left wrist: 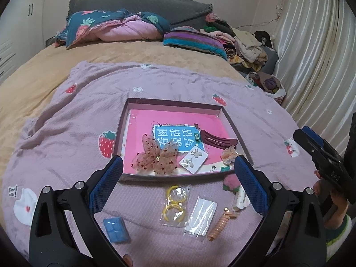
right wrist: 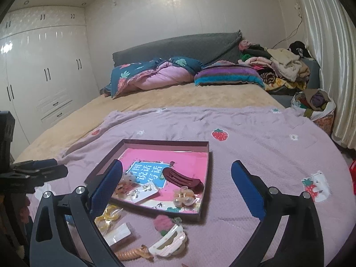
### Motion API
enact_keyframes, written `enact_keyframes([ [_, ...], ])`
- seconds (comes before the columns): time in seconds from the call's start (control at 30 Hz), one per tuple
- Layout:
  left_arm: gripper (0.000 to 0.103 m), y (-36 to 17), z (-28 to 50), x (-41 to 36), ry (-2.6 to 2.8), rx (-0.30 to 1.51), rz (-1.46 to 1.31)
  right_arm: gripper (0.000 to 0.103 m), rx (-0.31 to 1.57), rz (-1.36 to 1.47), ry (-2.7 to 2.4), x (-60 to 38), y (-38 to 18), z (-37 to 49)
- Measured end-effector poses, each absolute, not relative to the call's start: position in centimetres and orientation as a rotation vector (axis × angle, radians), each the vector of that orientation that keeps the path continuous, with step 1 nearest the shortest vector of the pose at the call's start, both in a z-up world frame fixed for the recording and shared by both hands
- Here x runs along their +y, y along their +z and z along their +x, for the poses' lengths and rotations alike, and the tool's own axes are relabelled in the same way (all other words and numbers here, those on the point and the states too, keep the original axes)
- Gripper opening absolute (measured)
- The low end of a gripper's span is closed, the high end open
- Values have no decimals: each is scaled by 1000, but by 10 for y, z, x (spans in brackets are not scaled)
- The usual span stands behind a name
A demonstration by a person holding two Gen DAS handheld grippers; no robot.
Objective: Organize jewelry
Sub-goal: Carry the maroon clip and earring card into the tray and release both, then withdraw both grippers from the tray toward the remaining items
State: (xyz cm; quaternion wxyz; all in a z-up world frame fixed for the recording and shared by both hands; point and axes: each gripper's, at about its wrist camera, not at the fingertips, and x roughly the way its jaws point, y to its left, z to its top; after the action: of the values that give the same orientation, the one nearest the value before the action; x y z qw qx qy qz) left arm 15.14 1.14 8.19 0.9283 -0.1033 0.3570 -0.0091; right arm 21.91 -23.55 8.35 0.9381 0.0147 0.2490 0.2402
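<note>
A shallow box [left wrist: 173, 102] [right wrist: 204, 173] with a pink bottom lies on the purple blanket. In it are a tulle bow [left wrist: 155, 156], an earring card [left wrist: 194, 159], a dark red hair clip [left wrist: 219, 140] [right wrist: 183, 178] and a pearl claw clip [right wrist: 183, 197]. In front of the box lie yellow rings in a bag [left wrist: 174, 203], a clear packet [left wrist: 201, 217], an orange spiral tie [left wrist: 219, 223], a blue case [left wrist: 116, 227] and a pink-flower clip [right wrist: 168, 233]. My left gripper [left wrist: 178, 178] is open above these items. My right gripper [right wrist: 176, 182] is open over the box's near right corner.
The purple blanket [left wrist: 66, 120] covers the near part of a bed with a tan sheet [left wrist: 55, 62]. Pillows and quilts [left wrist: 115, 26] and a clothes pile [left wrist: 242, 44] lie at the head. A curtain [left wrist: 311, 55] hangs on the right, wardrobes [right wrist: 44, 66] on the left.
</note>
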Motion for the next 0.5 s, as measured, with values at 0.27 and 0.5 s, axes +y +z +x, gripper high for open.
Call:
enact_keyframes([
  [0.27,93,89,136,14,-27,706,-214,98,516,23,468,-240,84,200],
  [0.5,93,89,126,19,-22,695,-216,98,529,30,447,-247,82,187],
])
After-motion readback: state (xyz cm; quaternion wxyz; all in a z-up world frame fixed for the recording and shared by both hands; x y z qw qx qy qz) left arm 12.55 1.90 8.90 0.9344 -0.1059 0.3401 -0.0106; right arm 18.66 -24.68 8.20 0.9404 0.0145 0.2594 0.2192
